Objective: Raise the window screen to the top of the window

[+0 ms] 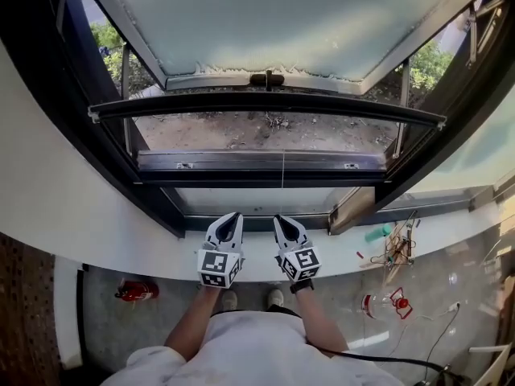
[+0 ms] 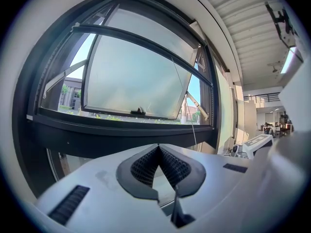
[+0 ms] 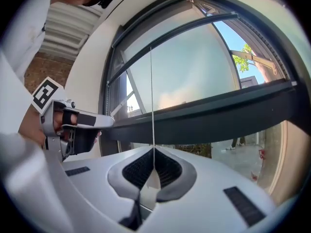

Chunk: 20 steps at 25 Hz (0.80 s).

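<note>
White cord (image 3: 151, 101) runs straight up from my right gripper (image 3: 154, 150), whose fingers are clenched on it; only that gripper's view shows the pinch. The head view gives the cord (image 1: 283, 171) as a faint line dropping from the dark screen bar (image 1: 265, 107), which spans the window above both grippers. My left gripper (image 2: 158, 147) is clenched on nothing, the cord (image 2: 190, 115) passing just to its right. Both grippers sit side by side at the sill (image 1: 121, 248).
</note>
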{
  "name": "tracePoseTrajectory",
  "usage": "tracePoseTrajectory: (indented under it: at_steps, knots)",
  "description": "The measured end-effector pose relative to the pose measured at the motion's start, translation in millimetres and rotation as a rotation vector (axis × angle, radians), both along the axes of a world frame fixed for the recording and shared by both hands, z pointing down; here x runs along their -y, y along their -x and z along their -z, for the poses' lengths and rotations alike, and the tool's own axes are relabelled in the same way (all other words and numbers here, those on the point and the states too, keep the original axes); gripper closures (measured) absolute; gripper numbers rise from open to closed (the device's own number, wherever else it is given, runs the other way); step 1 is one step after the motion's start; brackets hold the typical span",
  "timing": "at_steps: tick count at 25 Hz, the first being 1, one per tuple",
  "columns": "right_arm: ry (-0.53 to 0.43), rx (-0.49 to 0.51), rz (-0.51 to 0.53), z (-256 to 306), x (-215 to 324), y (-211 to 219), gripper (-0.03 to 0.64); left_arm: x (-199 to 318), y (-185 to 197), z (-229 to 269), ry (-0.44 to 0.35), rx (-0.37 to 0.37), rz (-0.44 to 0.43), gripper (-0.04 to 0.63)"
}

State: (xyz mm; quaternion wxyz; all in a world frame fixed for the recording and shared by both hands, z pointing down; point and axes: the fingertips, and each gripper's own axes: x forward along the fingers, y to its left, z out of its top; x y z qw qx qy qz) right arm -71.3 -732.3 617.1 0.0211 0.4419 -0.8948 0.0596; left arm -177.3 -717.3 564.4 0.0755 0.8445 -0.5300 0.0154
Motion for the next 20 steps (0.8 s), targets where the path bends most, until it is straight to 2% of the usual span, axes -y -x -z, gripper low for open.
tracePoseTrajectory:
  at_steps: [14,20]
  knots:
    - [-0.047,0.045,0.002,26,-3,6,0.615,1,-12,21,-0.035,-0.022,-0.016,0.594]
    - [-0.144,0.083,0.017,69,3,15,0.615,5,-11,33,-0.055,-0.032,-0.011,0.594]
